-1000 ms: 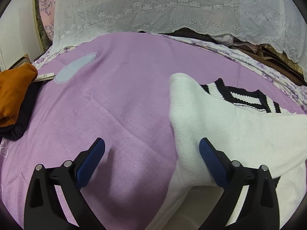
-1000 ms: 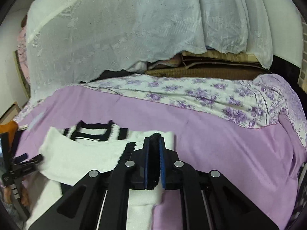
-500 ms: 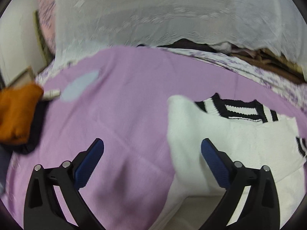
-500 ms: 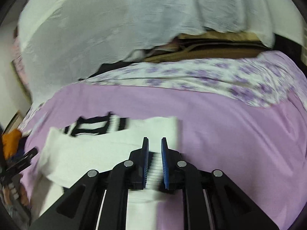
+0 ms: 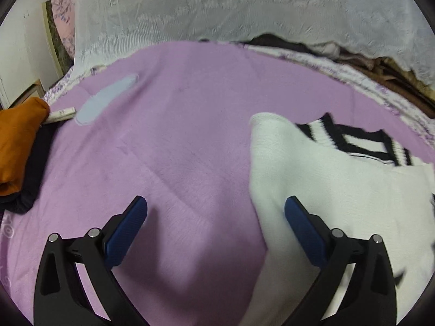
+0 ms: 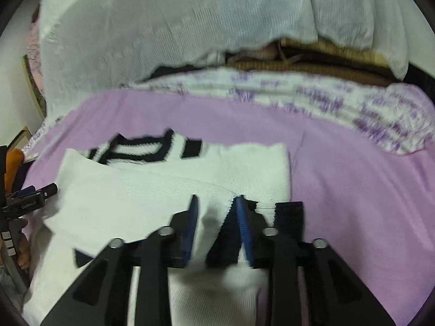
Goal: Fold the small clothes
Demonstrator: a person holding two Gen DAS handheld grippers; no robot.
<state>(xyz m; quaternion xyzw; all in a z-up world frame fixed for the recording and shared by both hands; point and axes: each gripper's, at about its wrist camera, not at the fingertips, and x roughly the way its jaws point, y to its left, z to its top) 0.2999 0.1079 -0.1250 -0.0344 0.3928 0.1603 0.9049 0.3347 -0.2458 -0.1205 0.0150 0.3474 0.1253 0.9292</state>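
At the far left an orange garment (image 5: pixel 16 146) lies on dark clothing (image 5: pixel 34 171) at the edge of the purple bedspread (image 5: pixel 176 149). The left gripper (image 5: pixel 214 231) hangs tilted down over bare bedspread, jaws wide, nothing between them. To its right the white sweater (image 6: pixel 163 190) with black-striped collar lies folded on the bedspread. The right gripper (image 6: pixel 216 212) angles down over its black cuff (image 6: pixel 288 217), jaws opening, the cuff just between them.

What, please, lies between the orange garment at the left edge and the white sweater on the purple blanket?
In the left wrist view, mostly bare purple blanket separates the orange garment from the white sweater; only a pale blue patch and a small white strip lie near the orange side.
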